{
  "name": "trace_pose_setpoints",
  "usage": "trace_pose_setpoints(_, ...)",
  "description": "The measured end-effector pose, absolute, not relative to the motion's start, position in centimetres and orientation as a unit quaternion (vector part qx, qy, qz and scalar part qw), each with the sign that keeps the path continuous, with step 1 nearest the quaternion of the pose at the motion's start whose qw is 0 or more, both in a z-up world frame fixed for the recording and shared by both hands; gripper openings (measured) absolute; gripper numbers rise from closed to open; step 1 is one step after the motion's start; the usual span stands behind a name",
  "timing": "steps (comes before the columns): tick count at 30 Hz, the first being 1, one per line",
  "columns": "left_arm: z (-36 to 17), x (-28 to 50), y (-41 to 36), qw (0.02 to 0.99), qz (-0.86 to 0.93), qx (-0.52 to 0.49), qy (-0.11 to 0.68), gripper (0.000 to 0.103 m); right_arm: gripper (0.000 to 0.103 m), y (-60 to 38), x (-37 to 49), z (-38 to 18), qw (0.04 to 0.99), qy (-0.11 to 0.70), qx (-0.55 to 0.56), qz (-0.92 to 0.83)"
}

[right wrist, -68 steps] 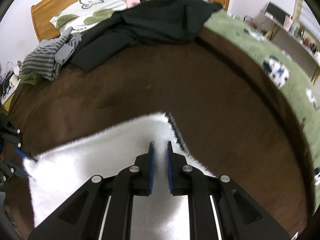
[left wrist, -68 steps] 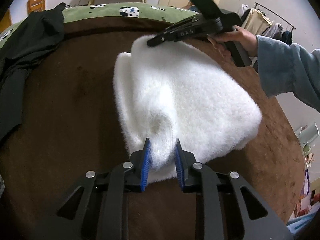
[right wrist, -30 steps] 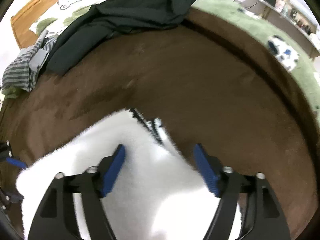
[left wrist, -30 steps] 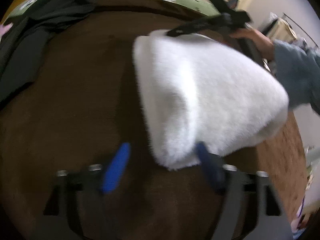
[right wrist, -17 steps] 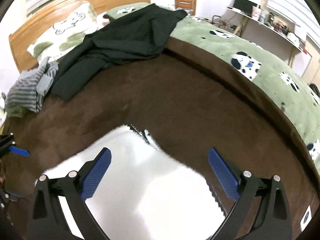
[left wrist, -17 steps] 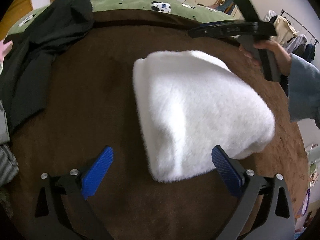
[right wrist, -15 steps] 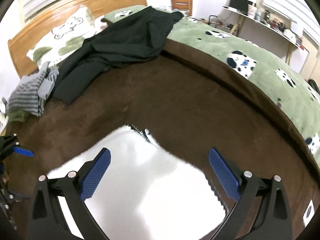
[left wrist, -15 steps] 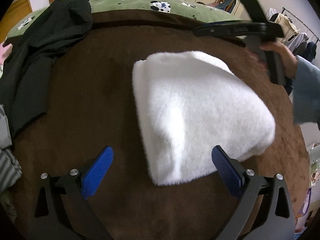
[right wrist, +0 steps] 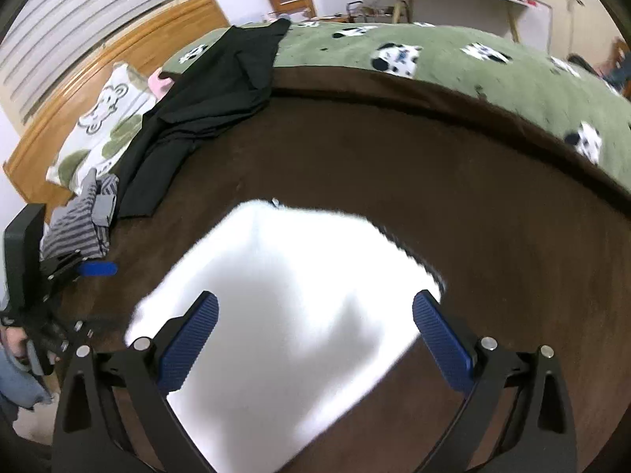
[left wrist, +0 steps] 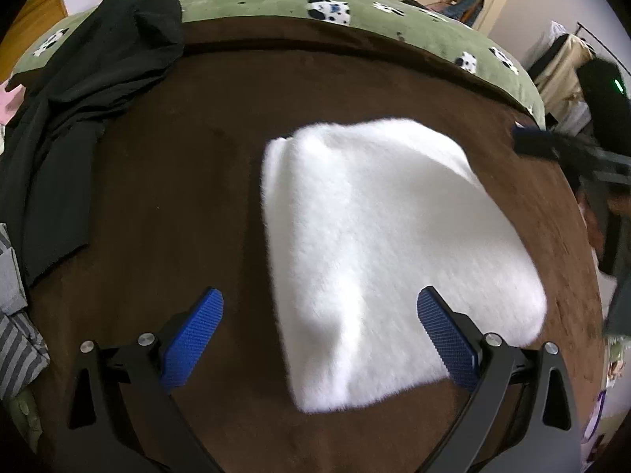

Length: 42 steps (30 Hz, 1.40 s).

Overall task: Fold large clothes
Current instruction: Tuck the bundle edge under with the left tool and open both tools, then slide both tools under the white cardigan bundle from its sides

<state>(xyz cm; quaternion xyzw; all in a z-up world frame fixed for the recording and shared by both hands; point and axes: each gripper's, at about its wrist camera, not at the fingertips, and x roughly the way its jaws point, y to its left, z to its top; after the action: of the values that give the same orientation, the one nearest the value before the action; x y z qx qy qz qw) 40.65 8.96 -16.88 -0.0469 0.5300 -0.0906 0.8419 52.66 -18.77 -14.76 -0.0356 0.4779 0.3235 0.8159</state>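
A white fluffy garment [left wrist: 386, 244] lies folded into a thick rectangle on the brown blanket [left wrist: 177, 197]. My left gripper [left wrist: 319, 307] hangs above its near edge, jaws wide open, with no pad touching the fabric. In the right wrist view the same garment [right wrist: 299, 276] lies below my right gripper [right wrist: 315, 303], which is also wide open and clear of it. The right gripper [left wrist: 552, 149] shows blurred at the right edge of the left wrist view, off the garment. The left gripper [right wrist: 94, 268] appears at the left edge of the right wrist view.
A black garment [left wrist: 79, 118] sprawls at the far left of the bed, with grey striped clothes [left wrist: 15, 335] beside it. A green cow-print blanket [left wrist: 355, 12] borders the brown one. A wooden headboard [right wrist: 98, 90] and a pillow [right wrist: 106, 118] stand behind.
Both grippers opened wide and let go of the white garment, then drew back and up. The right gripper swung off the garment toward the right edge. The garment stays folded.
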Motion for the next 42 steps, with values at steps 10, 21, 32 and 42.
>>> trace_pose_setpoints(10, -20.3, 43.1, 9.6, 0.829, -0.124, -0.036, 0.544, 0.096, 0.097, -22.5, 50.2, -20.5, 0.81, 0.519, 0.057, 0.268)
trace_pose_setpoints(21, -23.7, 44.0, 9.5, 0.814, -0.169, -0.034, 0.555, 0.097, 0.097, -23.8, 49.3, -23.4, 0.8, 0.524, 0.124, 0.266)
trace_pose_setpoints(32, -25.6, 45.1, 9.4, 0.79, -0.21, -0.059, 0.573, 0.098, 0.097, -24.8, 51.2, -27.3, 0.729, 0.561, 0.229, 0.317)
trace_pose_setpoints(42, -27.7, 45.9, 10.0, 0.76, -0.246, -0.124, 0.588, 0.098, 0.099, -24.8, 52.0, -28.7, 0.694, 0.569, 0.275, 0.345)
